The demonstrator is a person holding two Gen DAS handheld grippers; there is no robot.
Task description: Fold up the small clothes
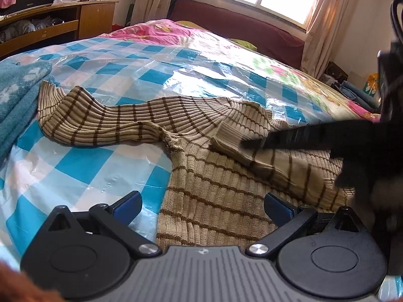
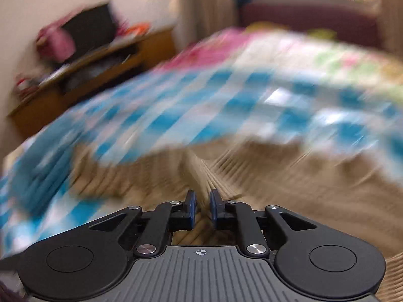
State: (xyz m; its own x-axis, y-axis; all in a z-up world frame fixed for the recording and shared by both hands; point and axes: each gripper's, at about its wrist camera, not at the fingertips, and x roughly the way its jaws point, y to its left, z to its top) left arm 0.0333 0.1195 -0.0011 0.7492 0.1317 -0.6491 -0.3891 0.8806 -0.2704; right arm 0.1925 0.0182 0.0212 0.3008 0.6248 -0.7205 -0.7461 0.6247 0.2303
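Left gripper (image 1: 201,207) spread wide, blue pads clear of fabric, poised over lower body of striped beige sweater (image 1: 214,201) on blue-checked plastic sheet (image 1: 83,166); one sleeve (image 1: 100,120) stretched left of sweater body toward teal towel (image 1: 15,95). Right gripper (image 2: 201,207) over same sweater, jaws narrowly parted, nothing seen pinched between pads; heavily blurred view. From left wrist view, dark fingers reaching to folded cuff (image 1: 234,143) lying across sweater chest; contact not discernible.
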